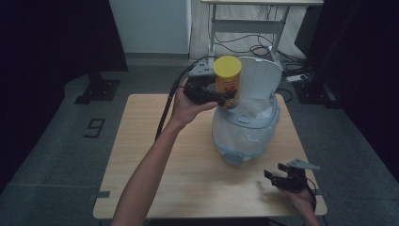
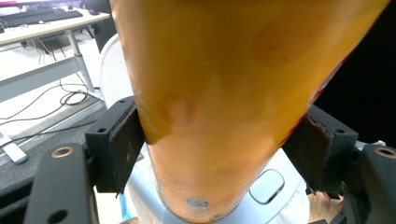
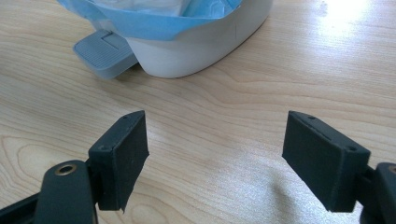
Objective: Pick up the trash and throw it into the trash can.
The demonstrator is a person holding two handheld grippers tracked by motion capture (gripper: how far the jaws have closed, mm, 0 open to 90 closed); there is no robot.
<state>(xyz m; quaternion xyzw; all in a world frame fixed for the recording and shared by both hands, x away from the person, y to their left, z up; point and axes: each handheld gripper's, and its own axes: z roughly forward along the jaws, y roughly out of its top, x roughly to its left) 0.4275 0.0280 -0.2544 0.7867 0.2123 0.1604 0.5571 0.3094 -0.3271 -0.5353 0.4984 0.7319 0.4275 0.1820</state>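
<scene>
Left tongs (image 1: 221, 95) clamped on a tall yellow canister (image 1: 228, 80), both pads pressed flat against its sides in the left gripper view, one pad (image 2: 122, 142) on each flank of the orange-yellow tube (image 2: 219, 107). Canister held upright above the open mouth of a white pedal bin (image 1: 244, 134), its yellow cap uppermost and its lower end just over the pale liner bag (image 1: 256, 106); hard to tell whether the base touches the bag. Bin lid (image 1: 259, 77) standing raised behind the canister. Bin placed at the far middle of the wooden surface (image 1: 155, 155), grey foot pedal (image 3: 105, 51) facing the near edge. Right tongs (image 1: 281, 177) low at the near right corner of the surface, well apart from the bin, spread wide with nothing between the pads (image 3: 123, 154), only bare wood grain beyond them. Blue edge of the liner (image 3: 140, 25) folded over the bin rim in the right gripper view.
</scene>
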